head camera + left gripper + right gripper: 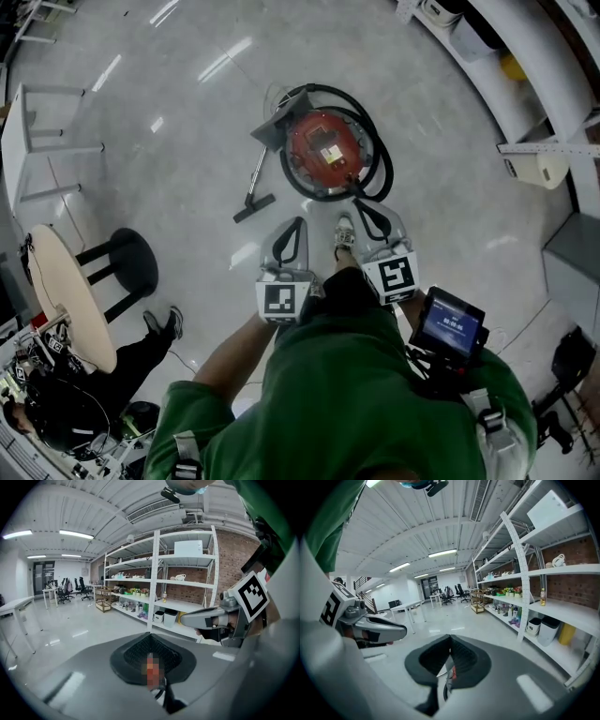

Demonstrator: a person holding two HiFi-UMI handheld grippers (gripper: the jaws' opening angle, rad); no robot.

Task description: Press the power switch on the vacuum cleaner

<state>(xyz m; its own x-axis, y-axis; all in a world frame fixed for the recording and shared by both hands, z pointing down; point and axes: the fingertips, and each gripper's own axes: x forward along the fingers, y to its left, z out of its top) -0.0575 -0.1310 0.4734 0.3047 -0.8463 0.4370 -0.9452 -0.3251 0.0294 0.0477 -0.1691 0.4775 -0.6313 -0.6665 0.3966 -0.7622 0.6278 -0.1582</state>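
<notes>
The vacuum cleaner point(325, 150) is a round red canister on the floor just ahead of my feet. Its black hose point(382, 167) loops around it. Its wand and floor nozzle point(255, 192) lie to its left. I cannot make out the power switch on its top. My left gripper point(297, 225) and right gripper point(366, 210) are held side by side at waist height, short of the canister, both shut and empty. In the left gripper view the left gripper point(150, 637) has its jaws meeting; in the right gripper view the right gripper point(450, 639) looks the same. Both face the room, not the vacuum.
My shoe point(345, 234) stands between the grippers and the canister. A black stool point(127, 267), a round table point(70, 295) and a seated person point(94, 375) are at the left. White shelving point(525, 84) runs along the right and is also visible as shelving point(534, 583).
</notes>
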